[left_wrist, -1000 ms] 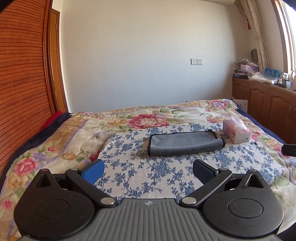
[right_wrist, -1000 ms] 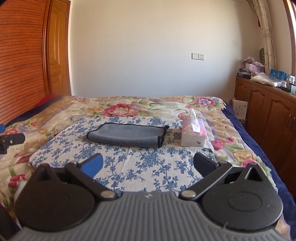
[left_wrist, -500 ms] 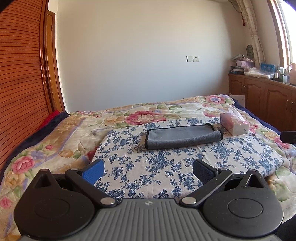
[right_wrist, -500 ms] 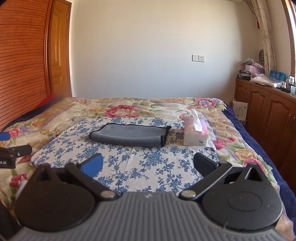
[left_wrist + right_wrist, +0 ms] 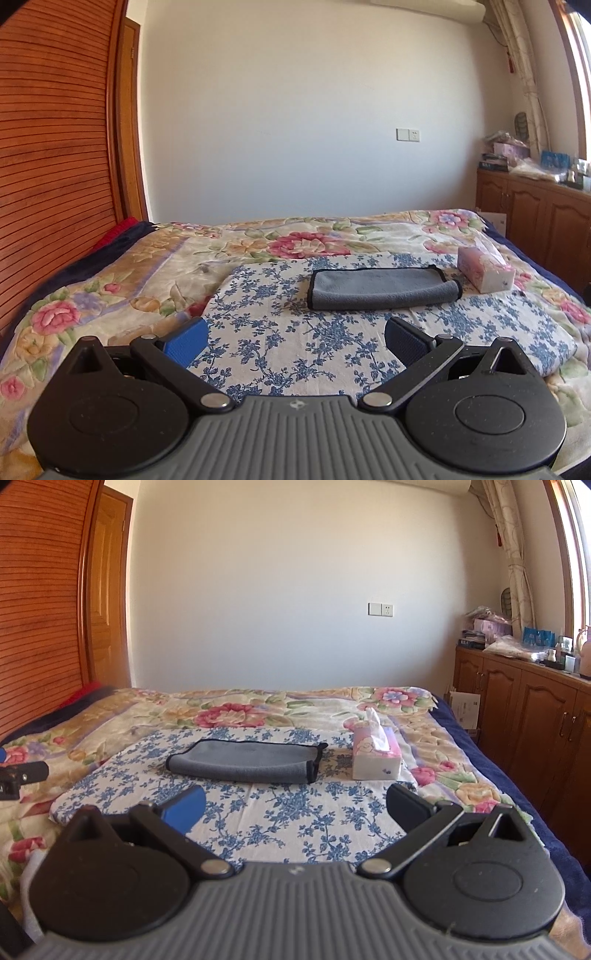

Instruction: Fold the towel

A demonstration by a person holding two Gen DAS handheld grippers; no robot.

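A grey towel (image 5: 382, 288) with a dark hem lies folded into a flat strip on a blue-flowered white cloth (image 5: 295, 343) on the bed. It also shows in the right wrist view (image 5: 243, 761). My left gripper (image 5: 295, 338) is open and empty, held back from the towel above the cloth's near part. My right gripper (image 5: 295, 808) is open and empty, also short of the towel. The left gripper's tip (image 5: 22, 775) shows at the left edge of the right wrist view.
A pink tissue box (image 5: 485, 271) stands just right of the towel, also in the right wrist view (image 5: 375, 755). A floral bedspread (image 5: 110, 291) covers the bed. Wooden slatted doors (image 5: 55, 166) stand left, wooden cabinets (image 5: 517, 716) right, a white wall behind.
Both grippers have tilted upward and drawn back a little, so the towel sits lower and farther in both views. The towel has not moved. Both grippers stay open.
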